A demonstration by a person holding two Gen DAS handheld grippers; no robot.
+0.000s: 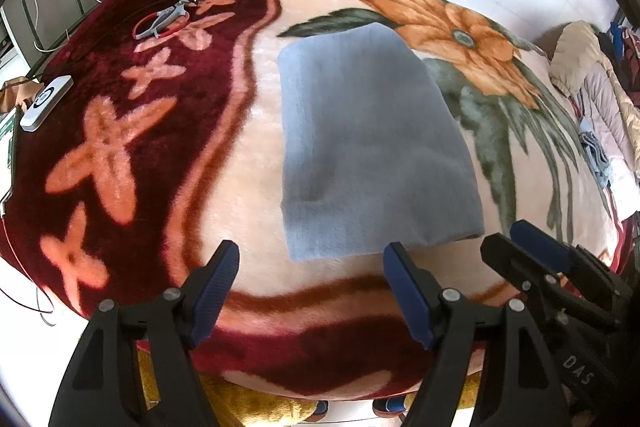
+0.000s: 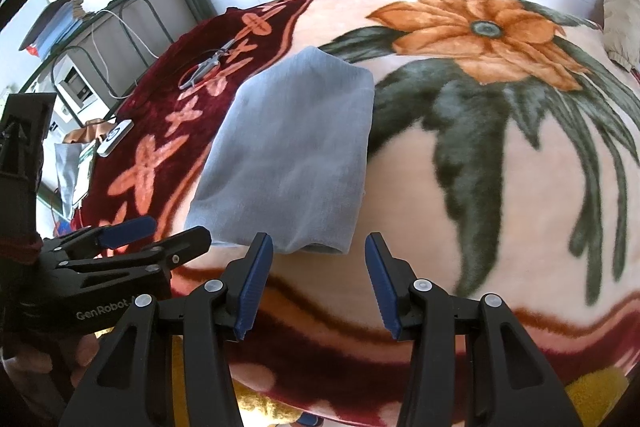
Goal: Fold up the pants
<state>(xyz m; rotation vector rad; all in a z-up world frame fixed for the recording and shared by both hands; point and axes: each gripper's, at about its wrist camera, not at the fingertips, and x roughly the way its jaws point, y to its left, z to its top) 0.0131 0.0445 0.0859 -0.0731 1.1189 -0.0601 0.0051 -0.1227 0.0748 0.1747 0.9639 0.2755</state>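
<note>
The grey-blue pants (image 1: pixel 372 143) lie folded into a flat rectangle on the flowered blanket (image 1: pixel 240 167); they also show in the right wrist view (image 2: pixel 292 155). My left gripper (image 1: pixel 312 255) is open and empty, just short of the fold's near edge. My right gripper (image 2: pixel 318 247) is open and empty, its fingertips at the near edge of the pants without touching. Each gripper shows in the other's view: the right gripper (image 1: pixel 516 239) at the right, the left gripper (image 2: pixel 160 231) at the left.
Scissors with a red loop (image 1: pixel 168 19) and a white remote (image 1: pixel 46 103) lie on the dark red border of the blanket. A metal bed frame (image 2: pixel 160 7) with shelves stands at the far left. Piled clothes (image 1: pixel 592 95) lie at the right edge.
</note>
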